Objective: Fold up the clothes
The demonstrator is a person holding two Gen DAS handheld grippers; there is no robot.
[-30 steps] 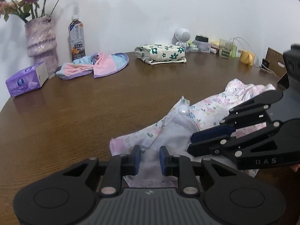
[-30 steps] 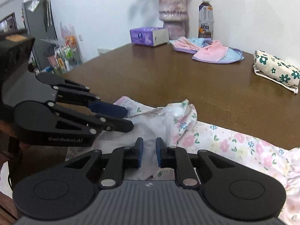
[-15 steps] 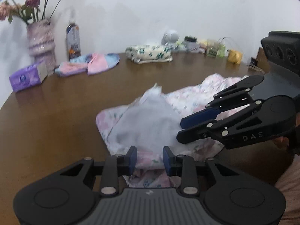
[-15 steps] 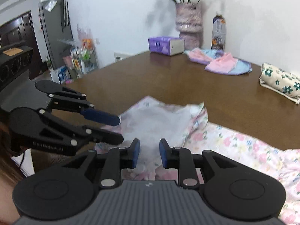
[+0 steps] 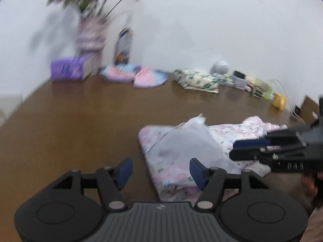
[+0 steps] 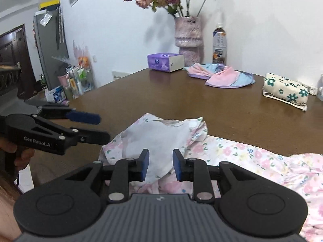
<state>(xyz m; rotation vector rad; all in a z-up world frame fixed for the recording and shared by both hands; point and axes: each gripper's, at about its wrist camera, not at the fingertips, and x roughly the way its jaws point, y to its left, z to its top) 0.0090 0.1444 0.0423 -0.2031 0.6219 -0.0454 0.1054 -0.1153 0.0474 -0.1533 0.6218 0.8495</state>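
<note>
A pink floral garment (image 5: 175,173) (image 6: 232,151) lies on the brown table (image 5: 80,131) (image 6: 161,92), its near end folded over so the pale lining (image 6: 159,135) faces up. My left gripper (image 5: 161,169) hangs just before the garment's left edge. Its jaws are opening, and cloth shows behind the gap without the pads pressing it. It appears from the side at the left in the right wrist view (image 6: 99,128). My right gripper (image 6: 160,161) is open over the lining's near corner, gripping nothing. In the blurred left wrist view it reaches in from the right (image 5: 233,150).
Along the far edge stand a vase of flowers (image 6: 187,40), a bottle (image 6: 219,46), a purple tissue box (image 6: 165,61), a pink-and-blue cloth (image 6: 222,77), a folded green-flowered cloth (image 6: 284,92) and small items with a yellow cup (image 5: 279,100). A person's hand (image 6: 22,157) holds the left gripper.
Both grippers have let go of the lifted flap and drawn back. The flap now lies flat on the garment. The left jaws have spread much wider, and that view has swung left.
</note>
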